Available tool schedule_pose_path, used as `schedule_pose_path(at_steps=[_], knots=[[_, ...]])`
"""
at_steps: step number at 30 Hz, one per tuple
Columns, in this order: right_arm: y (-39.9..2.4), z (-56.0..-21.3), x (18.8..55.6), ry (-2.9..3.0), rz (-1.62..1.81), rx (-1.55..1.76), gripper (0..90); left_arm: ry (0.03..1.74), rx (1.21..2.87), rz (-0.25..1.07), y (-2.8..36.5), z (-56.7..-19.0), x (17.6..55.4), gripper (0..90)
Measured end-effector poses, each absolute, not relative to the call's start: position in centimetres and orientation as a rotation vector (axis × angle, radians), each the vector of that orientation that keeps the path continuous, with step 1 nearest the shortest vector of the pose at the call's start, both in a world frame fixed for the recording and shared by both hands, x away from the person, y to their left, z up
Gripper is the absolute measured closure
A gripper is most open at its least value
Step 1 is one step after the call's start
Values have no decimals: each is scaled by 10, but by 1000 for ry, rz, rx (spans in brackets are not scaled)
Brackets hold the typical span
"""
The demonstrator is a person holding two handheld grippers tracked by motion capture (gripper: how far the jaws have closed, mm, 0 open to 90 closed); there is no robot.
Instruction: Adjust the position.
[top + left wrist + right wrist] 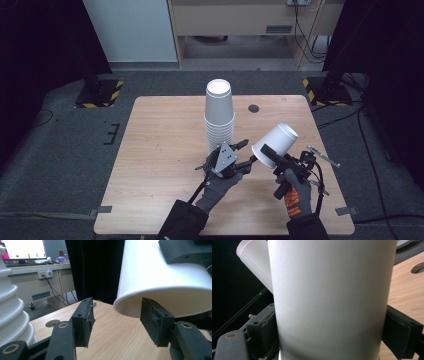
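Observation:
A tall stack of white paper cups (pixel 219 112) stands upside down mid-table and fills the left edge of the left gripper view (pixel 12 312). My right gripper (pixel 272 151) is shut on a single white cup (pixel 276 142), tilted with its base up and to the right. In the right gripper view that cup (pixel 332 295) sits between both pads (pixel 268 332) of my right gripper (pixel 332 340). My left gripper (pixel 248 151) is open at the cup's rim. In its own view the left gripper (pixel 120 323) has the cup's rim (pixel 130 308) just above the gap between its jaws, with no pad pressing on it.
The wooden table (pixel 165 165) has a round cable hole (pixel 254 108) behind the stack, which also appears in the left gripper view (pixel 52 323). A thin metal part (pixel 322 156) juts out right of the right hand. Striped stand bases (pixel 99 92) sit on the floor beyond the far corners.

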State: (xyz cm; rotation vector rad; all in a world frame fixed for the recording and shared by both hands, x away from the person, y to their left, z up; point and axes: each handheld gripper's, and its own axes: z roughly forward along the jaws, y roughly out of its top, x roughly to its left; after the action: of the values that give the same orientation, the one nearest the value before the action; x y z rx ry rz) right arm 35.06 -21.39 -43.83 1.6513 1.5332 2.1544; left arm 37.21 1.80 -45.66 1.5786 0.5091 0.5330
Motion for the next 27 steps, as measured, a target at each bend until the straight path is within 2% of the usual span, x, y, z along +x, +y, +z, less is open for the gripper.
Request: schedule_pose_path(at_steps=[14, 23, 27], knots=[[-208, -442, 351, 1557, 2168, 1667, 129, 508, 1553, 543, 9, -459, 377, 498], [-202, -447, 351, 1586, 2168, 1695, 129, 513, 1539, 552, 7, -460, 377, 566], [-200, -449, 352, 1597, 2175, 1705, 128, 520, 1534, 560, 8, -459, 377, 635]])
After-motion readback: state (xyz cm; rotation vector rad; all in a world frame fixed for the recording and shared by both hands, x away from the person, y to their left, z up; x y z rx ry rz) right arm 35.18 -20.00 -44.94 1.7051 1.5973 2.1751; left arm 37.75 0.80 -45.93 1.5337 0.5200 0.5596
